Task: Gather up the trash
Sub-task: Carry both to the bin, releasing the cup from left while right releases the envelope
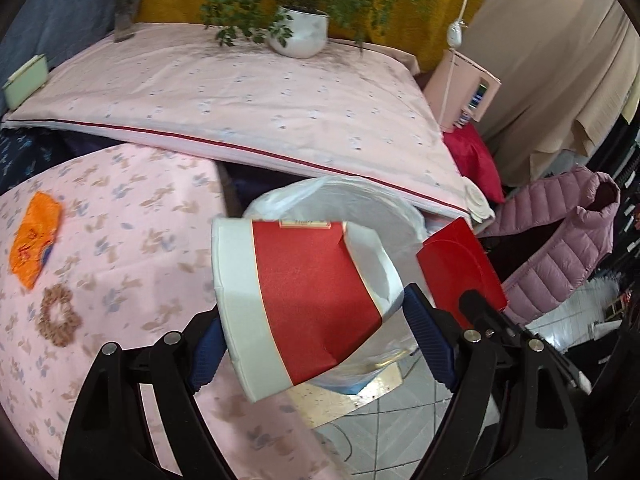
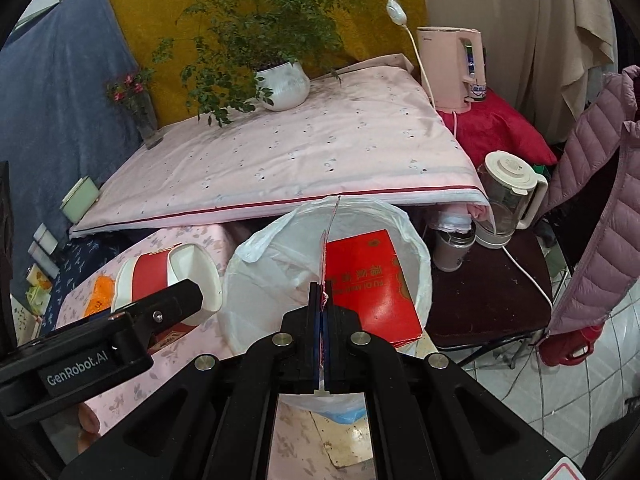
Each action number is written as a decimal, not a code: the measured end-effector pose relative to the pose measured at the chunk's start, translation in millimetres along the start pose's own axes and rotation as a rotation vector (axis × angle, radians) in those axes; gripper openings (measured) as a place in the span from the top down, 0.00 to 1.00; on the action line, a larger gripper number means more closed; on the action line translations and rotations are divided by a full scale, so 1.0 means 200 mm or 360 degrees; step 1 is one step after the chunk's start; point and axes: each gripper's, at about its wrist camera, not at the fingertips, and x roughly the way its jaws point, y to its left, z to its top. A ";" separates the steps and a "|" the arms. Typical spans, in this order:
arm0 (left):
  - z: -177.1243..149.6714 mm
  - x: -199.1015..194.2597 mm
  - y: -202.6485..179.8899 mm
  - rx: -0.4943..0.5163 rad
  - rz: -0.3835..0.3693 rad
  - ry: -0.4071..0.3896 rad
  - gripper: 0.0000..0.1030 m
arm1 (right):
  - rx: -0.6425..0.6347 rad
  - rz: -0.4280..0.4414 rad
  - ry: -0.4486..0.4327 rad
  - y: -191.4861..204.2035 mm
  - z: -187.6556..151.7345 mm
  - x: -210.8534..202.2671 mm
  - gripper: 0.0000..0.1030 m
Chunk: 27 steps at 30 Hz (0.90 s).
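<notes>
My left gripper [image 1: 316,336] is shut on a red-and-white paper cup [image 1: 296,300], held on its side over the low pink table next to the bin; the cup also shows in the right wrist view [image 2: 168,276]. My right gripper [image 2: 323,308] is shut on the edge of a flat red paper packet [image 2: 370,284], held over the white-lined trash bin [image 2: 420,240]. The packet [image 1: 460,272] and the bin liner [image 1: 360,200] show behind the cup in the left wrist view.
An orange wrapper [image 1: 36,248] and a beige scrunchie [image 1: 58,314] lie on the low pink table [image 1: 132,240]. A raised pink-covered table [image 2: 300,152] holds a potted plant [image 2: 282,84]. A glass kettle [image 2: 508,196] and a flask [image 2: 452,248] stand right of the bin.
</notes>
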 end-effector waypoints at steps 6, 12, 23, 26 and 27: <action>0.04 0.01 -0.05 0.0019 0.0009 -0.0063 0.17 | 0.0001 -0.0015 0.0012 -0.03 0.01 0.04 0.99; 0.04 -0.01 0.02 0.0012 0.0112 -0.0094 0.17 | -0.0009 0.0001 0.0020 0.00 0.02 0.07 0.99; 0.01 -0.05 0.19 -0.0041 0.0258 -0.0131 0.17 | -0.0064 0.0035 0.0024 0.11 0.03 0.09 0.99; 0.00 -0.06 0.23 -0.0051 0.0282 -0.0135 0.17 | -0.0085 0.0033 0.0028 0.14 0.03 0.11 0.99; 0.00 -0.06 0.24 -0.0054 0.0288 -0.0137 0.17 | -0.0092 0.0031 0.0029 0.15 0.04 0.11 0.99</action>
